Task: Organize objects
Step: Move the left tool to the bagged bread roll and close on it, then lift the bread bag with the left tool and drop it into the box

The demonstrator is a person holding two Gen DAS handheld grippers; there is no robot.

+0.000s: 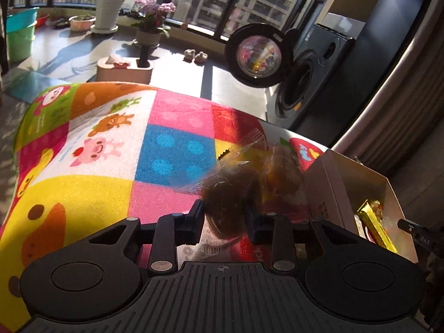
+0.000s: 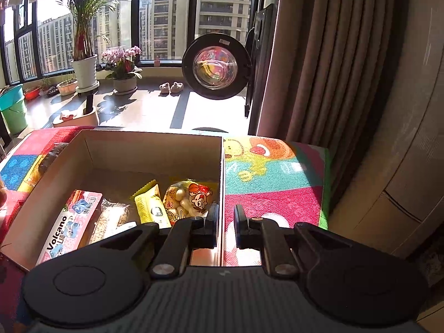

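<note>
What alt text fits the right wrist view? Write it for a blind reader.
The right gripper straddles the right wall of an open cardboard box, one jaw inside and one outside. Snack packets lie on the box floor, and the box sits on a colourful cartoon mat. Behind are sunny windows, potted plants and a washing machine door.

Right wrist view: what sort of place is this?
Probably a home's sunlit balcony or laundry corner: a front-loading washing machine with its door open, potted plants by tall windows, and slippers on the floor.
</note>
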